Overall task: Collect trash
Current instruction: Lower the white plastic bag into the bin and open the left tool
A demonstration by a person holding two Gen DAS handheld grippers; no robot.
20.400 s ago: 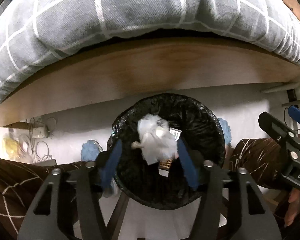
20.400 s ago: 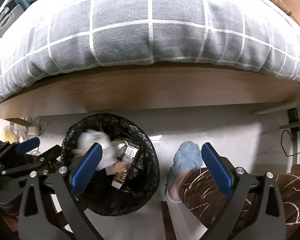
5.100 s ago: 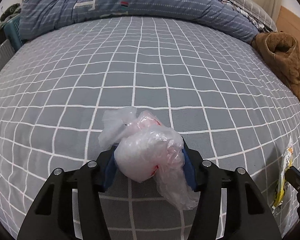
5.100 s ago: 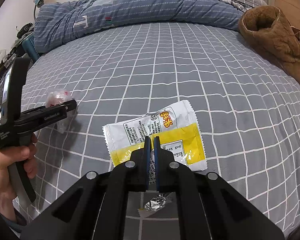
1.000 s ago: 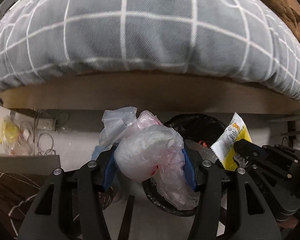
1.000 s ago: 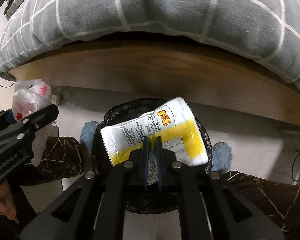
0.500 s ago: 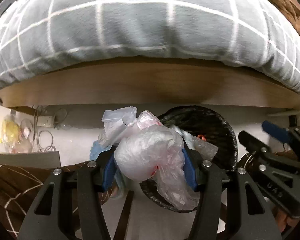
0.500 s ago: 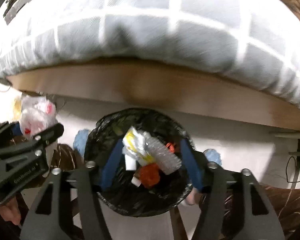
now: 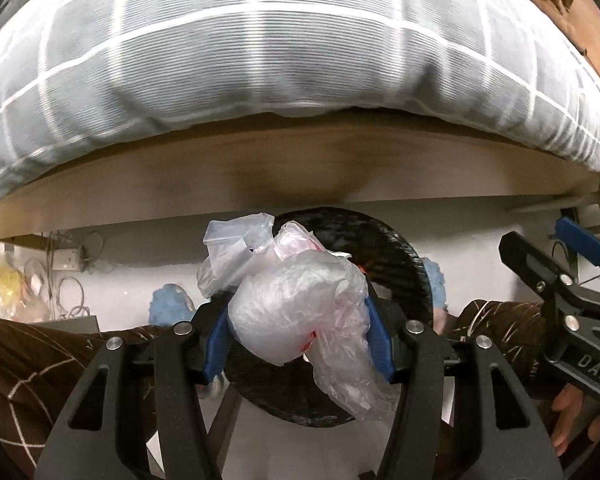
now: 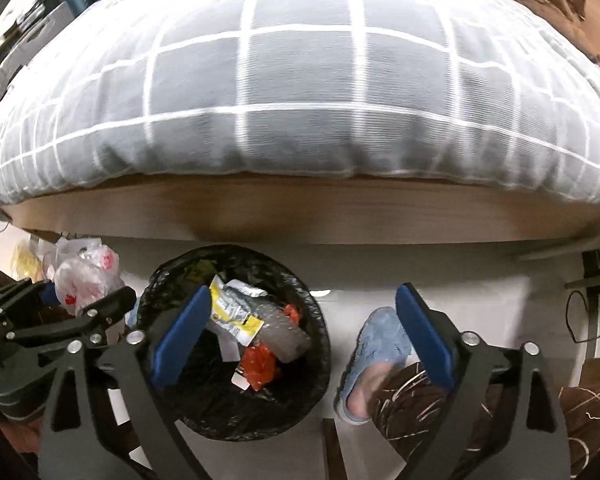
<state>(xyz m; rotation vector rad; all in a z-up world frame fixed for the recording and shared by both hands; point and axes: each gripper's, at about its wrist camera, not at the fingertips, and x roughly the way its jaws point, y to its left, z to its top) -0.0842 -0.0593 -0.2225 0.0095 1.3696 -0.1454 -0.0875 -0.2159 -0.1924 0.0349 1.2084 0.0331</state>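
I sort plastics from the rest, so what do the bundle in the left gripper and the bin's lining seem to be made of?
The bundle looks like thin, translucent plastic film: crinkled, glossy, milky white with red print showing through. The bin lining appears to be a black plastic bag, wrinkled and slightly shiny, folded over the rim. What is wrapped inside the bundle cannot be told.

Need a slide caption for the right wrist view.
Right tool opening empty above the black-lined trash bin; yellow wrapper inside.

Grey checked bedding [image 10: 300, 92] overhangs a wooden bed frame [image 9: 300, 176].
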